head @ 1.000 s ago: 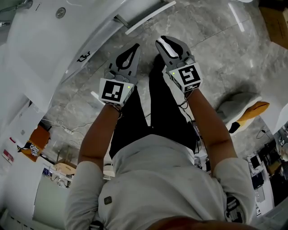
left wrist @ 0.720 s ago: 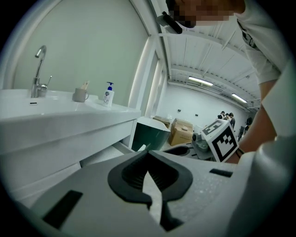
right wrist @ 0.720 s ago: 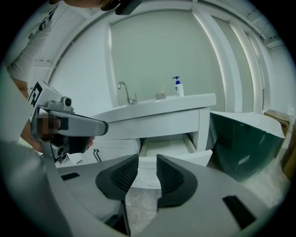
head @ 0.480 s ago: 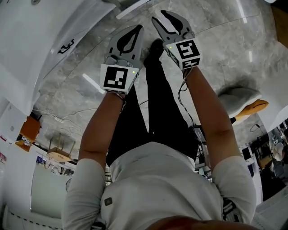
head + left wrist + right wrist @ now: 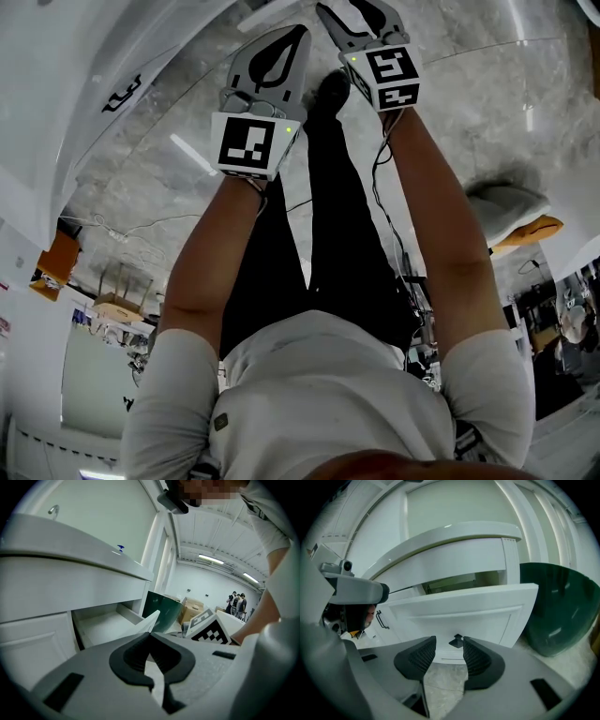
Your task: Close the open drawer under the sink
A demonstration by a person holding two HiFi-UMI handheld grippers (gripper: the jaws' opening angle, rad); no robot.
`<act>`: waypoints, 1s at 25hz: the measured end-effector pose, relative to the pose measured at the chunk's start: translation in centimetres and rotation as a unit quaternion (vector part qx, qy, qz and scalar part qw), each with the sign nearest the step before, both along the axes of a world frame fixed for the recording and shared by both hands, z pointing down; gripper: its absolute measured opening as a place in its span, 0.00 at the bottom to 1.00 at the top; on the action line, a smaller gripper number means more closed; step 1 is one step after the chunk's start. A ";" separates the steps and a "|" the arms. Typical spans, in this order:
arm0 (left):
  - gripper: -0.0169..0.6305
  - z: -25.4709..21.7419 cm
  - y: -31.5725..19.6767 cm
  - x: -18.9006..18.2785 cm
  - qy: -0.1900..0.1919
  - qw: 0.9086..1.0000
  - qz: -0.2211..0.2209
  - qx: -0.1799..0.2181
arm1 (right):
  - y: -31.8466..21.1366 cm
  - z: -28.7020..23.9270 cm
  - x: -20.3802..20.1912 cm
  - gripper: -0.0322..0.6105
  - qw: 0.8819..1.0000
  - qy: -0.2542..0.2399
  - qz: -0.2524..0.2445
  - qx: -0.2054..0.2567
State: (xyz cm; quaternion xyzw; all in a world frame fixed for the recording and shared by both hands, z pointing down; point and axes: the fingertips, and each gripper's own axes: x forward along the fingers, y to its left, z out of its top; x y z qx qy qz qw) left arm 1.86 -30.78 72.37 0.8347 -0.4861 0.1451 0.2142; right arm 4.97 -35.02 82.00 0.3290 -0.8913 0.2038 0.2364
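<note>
The white drawer (image 5: 487, 606) under the sink counter (image 5: 454, 541) stands pulled out, with a small black knob (image 5: 458, 641) low on its front panel. In the left gripper view I see into its bare inside (image 5: 101, 625) from the side. My right gripper (image 5: 445, 649) faces the panel, short of it; its jaws are opening and hold nothing. My left gripper (image 5: 149, 637) is shut and empty, beside the drawer's front corner (image 5: 151, 619). In the head view the left gripper (image 5: 302, 30) and right gripper (image 5: 356, 14) reach forward side by side over the marble floor.
A dark green bin (image 5: 558, 606) stands just right of the drawer. A neighbouring cabinet door with a black bar handle (image 5: 380, 619) is on the left. Cardboard boxes (image 5: 192, 609) and people (image 5: 236, 603) are far back. An orange and grey object (image 5: 520, 225) lies on the floor.
Both grippers have sunk lower and moved toward the top of the head view, nearer the vanity. The right jaws have spread wider; the left stay shut.
</note>
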 end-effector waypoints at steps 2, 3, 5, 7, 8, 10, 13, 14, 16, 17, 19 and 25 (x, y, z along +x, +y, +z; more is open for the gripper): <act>0.04 0.8 -0.2 0.1 0.003 1.000 -0.005 -0.003 | -0.3 1.1 -0.3 0.36 1.000 0.009 -0.008 -0.003; 0.04 1.2 -0.2 0.2 0.004 1.000 -0.007 -0.005 | -0.6 1.5 -0.3 0.37 1.000 0.013 -0.010 -0.003; 0.04 1.7 -0.4 0.4 0.006 1.000 -0.008 -0.009 | -1.1 2.3 -0.3 0.38 1.000 0.018 -0.008 -0.005; 0.04 2.2 -0.5 0.4 0.005 1.000 -0.012 -0.017 | -1.6 3.0 -0.4 0.39 1.000 0.020 -0.005 -0.009; 0.04 2.4 -0.5 0.2 0.004 1.000 -0.016 -0.023 | -1.8 3.3 -0.6 0.40 1.000 0.019 -0.006 -0.010; 0.04 2.8 -0.6 -0.1 0.000 0.999 -0.021 -0.030 | -1.9 3.8 -1.1 0.40 1.000 0.017 -0.010 -0.012; 0.04 3.1 -0.9 -0.4 -0.006 0.999 -0.023 -0.030 | -1.8 4.4 -1.4 0.39 0.999 0.025 -0.011 -0.018; 0.04 3.2 -1.0 -0.4 -0.007 0.999 -0.022 -0.029 | -1.8 4.5 -1.4 0.39 0.999 0.028 -0.009 -0.019; 0.04 3.1 -1.1 -0.3 -0.008 0.999 -0.020 -0.027 | -2.1 4.7 -1.3 0.36 0.999 0.031 -0.004 -0.015; 0.04 3.1 -1.1 -0.4 -0.008 0.999 -0.021 -0.026 | -2.2 4.7 -1.4 0.33 0.999 0.031 -0.002 -0.013; 0.04 3.0 -1.3 -0.4 -0.008 0.999 -0.023 -0.025 | -2.3 4.7 -1.4 0.33 0.999 0.033 -0.005 -0.013; 0.04 2.7 -1.2 -0.2 -0.007 0.999 -0.020 -0.026 | -2.2 4.8 -1.2 0.32 0.999 0.038 -0.009 -0.021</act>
